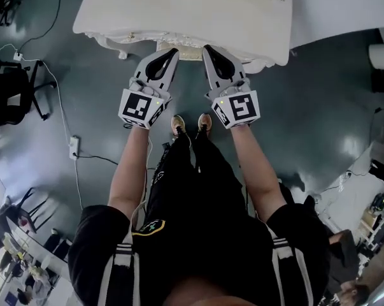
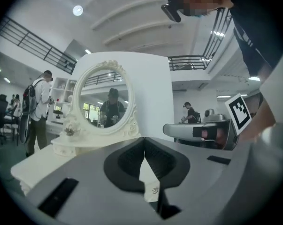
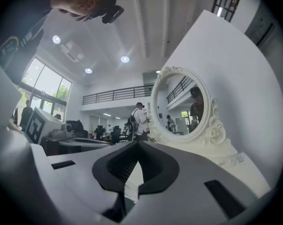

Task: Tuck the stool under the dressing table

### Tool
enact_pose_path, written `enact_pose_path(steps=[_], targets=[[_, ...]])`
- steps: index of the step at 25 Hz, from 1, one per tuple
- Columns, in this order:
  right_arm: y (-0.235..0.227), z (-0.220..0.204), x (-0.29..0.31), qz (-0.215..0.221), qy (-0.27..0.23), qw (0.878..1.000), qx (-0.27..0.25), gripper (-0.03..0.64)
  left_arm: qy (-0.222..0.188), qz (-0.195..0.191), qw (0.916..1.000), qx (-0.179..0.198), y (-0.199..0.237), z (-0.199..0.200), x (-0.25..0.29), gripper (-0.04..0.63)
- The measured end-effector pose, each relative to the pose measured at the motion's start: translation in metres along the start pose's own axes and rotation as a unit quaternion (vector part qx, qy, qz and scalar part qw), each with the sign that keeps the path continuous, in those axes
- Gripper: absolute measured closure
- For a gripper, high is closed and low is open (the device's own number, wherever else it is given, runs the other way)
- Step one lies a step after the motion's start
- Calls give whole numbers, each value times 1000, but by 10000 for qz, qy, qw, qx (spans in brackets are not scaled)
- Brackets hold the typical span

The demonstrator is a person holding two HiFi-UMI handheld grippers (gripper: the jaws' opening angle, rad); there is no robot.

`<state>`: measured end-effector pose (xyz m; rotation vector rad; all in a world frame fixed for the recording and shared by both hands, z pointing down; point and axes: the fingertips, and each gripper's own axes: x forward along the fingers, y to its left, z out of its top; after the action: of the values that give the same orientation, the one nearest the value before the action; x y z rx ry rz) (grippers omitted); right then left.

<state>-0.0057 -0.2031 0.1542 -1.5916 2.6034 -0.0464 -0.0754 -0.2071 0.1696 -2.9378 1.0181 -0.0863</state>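
Our left gripper [image 1: 171, 53] is clenched on nothing, jaws pressed together, pointing at the white dressing table [image 1: 179, 11] just ahead. Right of its tip, the stool [image 1: 186, 51] peeks from under the table's edge. Beyond that, our right gripper [image 1: 209, 50] is likewise clenched and empty, the oval mirror [image 3: 179, 102] ahead of it

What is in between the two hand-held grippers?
In the head view, between the left hand-held gripper and the right hand-held gripper is just bare grey floor, up to the dressing table.
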Motion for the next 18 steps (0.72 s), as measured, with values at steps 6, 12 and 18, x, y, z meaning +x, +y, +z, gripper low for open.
enact_pose_path(steps=[6, 12, 18], targets=[[28, 69, -11, 265, -163, 9972, -675, 595, -339, -38, 9979, 544, -12, 74, -14, 575], [46, 106, -9, 454, -301, 9958, -738, 595, -576, -42, 9964, 614, -23, 122, -20, 575], [36, 97, -4, 399, -164, 9964, -728, 595, -542, -27, 9959, 723, -16, 118, -15, 575]])
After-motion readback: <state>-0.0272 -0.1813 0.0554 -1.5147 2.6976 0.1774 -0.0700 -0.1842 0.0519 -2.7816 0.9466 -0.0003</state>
